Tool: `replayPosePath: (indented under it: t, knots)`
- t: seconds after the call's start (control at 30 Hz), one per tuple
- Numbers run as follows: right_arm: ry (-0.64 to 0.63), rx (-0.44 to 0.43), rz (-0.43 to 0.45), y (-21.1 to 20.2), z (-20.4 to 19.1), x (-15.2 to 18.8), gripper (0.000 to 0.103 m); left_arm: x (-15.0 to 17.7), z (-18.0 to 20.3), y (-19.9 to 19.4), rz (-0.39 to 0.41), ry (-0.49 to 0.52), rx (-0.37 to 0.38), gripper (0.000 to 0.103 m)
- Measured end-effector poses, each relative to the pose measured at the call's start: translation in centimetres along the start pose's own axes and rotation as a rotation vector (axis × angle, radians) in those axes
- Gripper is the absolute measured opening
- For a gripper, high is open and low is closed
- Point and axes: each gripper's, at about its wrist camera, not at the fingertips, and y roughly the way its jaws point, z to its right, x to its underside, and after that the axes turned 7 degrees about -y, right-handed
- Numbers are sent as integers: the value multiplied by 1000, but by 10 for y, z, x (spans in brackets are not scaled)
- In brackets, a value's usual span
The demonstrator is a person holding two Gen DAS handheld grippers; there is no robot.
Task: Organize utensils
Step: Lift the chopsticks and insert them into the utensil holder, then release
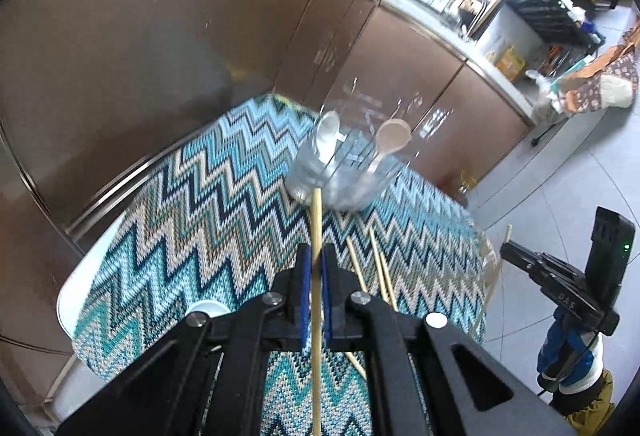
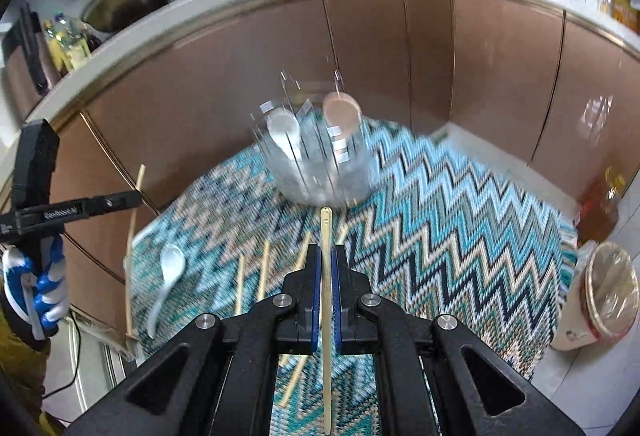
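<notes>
Left tool [image 1: 315,268] pinches one wooden chopstick [image 1: 316,220], its tip near the clear holder [image 1: 348,172] on the zigzag mat [image 1: 200,220]. Loose chopsticks [image 2: 262,268] and a white spoon [image 2: 170,264] lie on the mat. Right tool [image 2: 327,268] pinches a pale chopstick [image 2: 326,232].

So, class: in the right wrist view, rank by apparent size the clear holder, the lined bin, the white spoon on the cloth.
1. clear holder, largest.
2. lined bin, close behind; fisheye edge distortion makes this unsure.
3. white spoon, clearly smallest.
</notes>
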Motion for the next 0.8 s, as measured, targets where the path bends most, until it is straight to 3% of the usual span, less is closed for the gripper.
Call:
replayPosePath:
  t: [0.37, 0.6, 0.8]
  knots:
    - [-33, -16, 204, -40, -24, -56, 5, -33, 38, -27, 159, 39, 46, 4]
    - [-29, -46, 367, -33, -25, -99, 5, -70, 54, -30, 288, 16, 99, 4]
    - [-40, -32, 524, -18, -23, -133, 5, -105, 76, -18, 451, 10, 110, 4]
